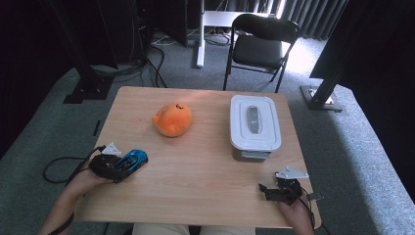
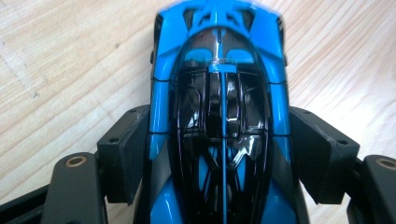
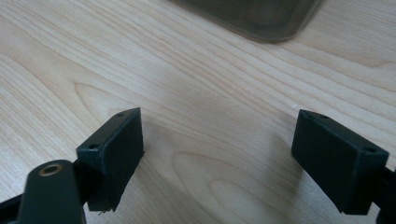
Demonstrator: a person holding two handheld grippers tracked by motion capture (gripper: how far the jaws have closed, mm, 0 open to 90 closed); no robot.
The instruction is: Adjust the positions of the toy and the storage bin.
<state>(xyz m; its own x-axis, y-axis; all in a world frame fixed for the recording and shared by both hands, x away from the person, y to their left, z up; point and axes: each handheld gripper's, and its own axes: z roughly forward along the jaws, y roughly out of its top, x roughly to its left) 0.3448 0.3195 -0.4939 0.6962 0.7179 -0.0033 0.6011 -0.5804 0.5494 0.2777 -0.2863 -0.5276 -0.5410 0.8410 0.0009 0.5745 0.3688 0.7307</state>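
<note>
A blue and black toy car point(image 1: 133, 160) lies near the table's front left edge. My left gripper point(image 1: 122, 167) is shut on it. In the left gripper view the two black pads press on either side of the car point(image 2: 219, 70), whose nose points away from me. My right gripper point(image 1: 266, 192) rests low over the front right of the wooden table point(image 1: 205, 166). Its jaws stand wide apart in the right gripper view point(image 3: 219, 149), with bare wood between them.
An orange plush toy point(image 1: 172, 120) sits at the table's middle back. A grey box with a white lid point(image 1: 255, 128) stands at the right, its lower edge point(image 3: 261, 18) just ahead of my right gripper. A black chair point(image 1: 262, 41) stands beyond the table.
</note>
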